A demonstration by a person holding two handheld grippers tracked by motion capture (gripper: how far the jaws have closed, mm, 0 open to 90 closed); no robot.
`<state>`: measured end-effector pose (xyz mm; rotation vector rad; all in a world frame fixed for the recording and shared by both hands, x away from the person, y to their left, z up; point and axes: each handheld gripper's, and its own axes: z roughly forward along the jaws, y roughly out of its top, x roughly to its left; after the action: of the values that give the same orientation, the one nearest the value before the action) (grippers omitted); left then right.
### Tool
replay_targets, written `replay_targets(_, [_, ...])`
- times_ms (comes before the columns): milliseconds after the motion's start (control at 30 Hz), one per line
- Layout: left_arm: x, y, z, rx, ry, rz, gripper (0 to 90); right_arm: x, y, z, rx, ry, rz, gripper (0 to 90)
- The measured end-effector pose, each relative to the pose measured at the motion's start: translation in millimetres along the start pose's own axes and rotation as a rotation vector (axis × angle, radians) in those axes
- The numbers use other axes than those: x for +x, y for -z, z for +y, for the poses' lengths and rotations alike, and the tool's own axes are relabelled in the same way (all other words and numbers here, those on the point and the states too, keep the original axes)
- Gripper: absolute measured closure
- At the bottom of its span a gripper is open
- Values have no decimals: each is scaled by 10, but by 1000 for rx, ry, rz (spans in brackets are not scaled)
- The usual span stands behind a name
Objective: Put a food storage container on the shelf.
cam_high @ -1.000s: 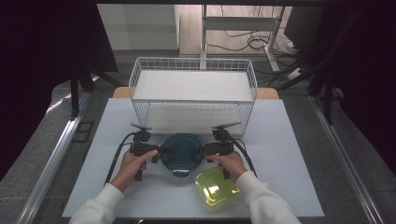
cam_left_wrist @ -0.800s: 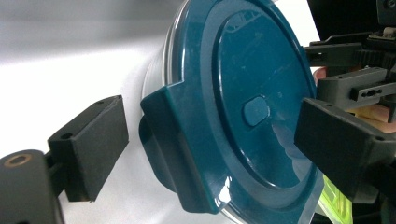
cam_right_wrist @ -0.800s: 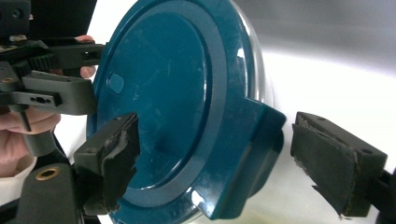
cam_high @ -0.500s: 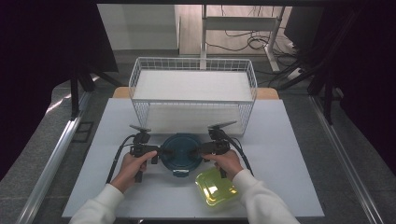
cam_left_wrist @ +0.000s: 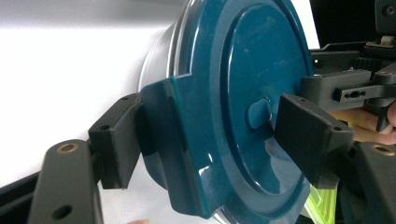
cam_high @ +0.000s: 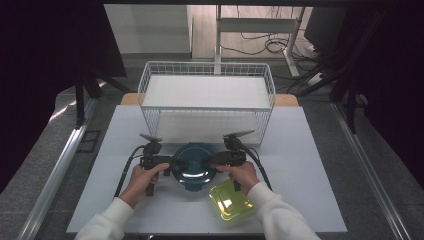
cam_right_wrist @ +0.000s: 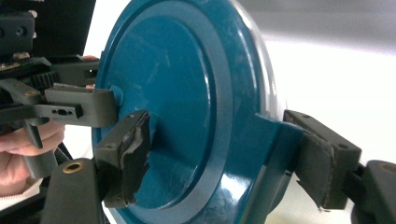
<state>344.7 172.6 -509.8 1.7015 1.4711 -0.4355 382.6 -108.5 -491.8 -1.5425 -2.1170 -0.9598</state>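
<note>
A round teal container (cam_high: 194, 162) with a teal lid sits on the white table (cam_high: 310, 150) between my two grippers. In the high view my left gripper (cam_high: 170, 162) holds its left edge and my right gripper (cam_high: 212, 160) its right edge. In the left gripper view the jaws (cam_left_wrist: 215, 140) straddle a lid clasp (cam_left_wrist: 177, 140), one pad against the clasp and one over the lid top. In the right gripper view the jaws (cam_right_wrist: 224, 154) hold the opposite clasp (cam_right_wrist: 275, 154) the same way. Each gripper view also shows the other gripper across the lid.
A yellow-green square container (cam_high: 230, 200) lies on the table just under my right hand. A white wire basket (cam_high: 207, 65) stands at the back of the table. Cables trail from both grippers along the table.
Hardly anything: both grippers stay on the teal container, and the right gripper has tilted slightly.
</note>
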Motion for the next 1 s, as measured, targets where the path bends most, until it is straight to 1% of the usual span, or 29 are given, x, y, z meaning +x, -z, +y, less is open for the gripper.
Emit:
replay_targets(100, [-13, 21, -13, -5, 5, 1, 278, 6, 15, -6, -6, -7, -2, 283])
replay_targets(133, [-14, 32, -17, -4, 3, 0, 287, 23, 36, -9, -16, -21, -2, 298])
replay_targets(200, [-12, 62, -32, -13, 10, -9, 300, 40, 56, -14, -29, -30, 0, 313])
replay_targets(400, [-36, 94, -43, -24, 10, -4, 316, 72, 83, -17, -38, -23, -1, 323])
replay_targets(500, [-66, 113, -45, -23, -12, 7, 321, 86, 106, -20, -47, -11, -2, 328])
replay_targets(600, [-92, 131, -44, -24, -18, 8, 321, 98, 122, -17, -62, -13, 6, 331])
replay_targets(667, [-101, 141, -42, -26, -22, 8, 322, 102, 132, -15, -63, -12, 5, 333])
replay_targets(733, [-121, 165, -34, -31, -29, 7, 322, 125, 163, -13, -78, -4, 8, 337])
replay_targets(800, [-164, 206, -15, -39, -42, 11, 322, 157, 197, -9, -89, 12, 7, 337])
replay_targets(833, [-164, 206, -15, -39, -42, 11, 323, 157, 197, -9, -89, 12, 7, 337])
replay_targets(900, [-220, 255, 3, -46, -55, 16, 324, 198, 242, 2, -100, 20, 11, 337])
replay_targets(933, [-220, 255, 3, -46, -55, 16, 324, 198, 242, 2, -100, 20, 11, 337])
replay_targets(1000, [-286, 306, 28, -56, -67, 18, 326, 246, 297, 11, -115, 29, 17, 338])
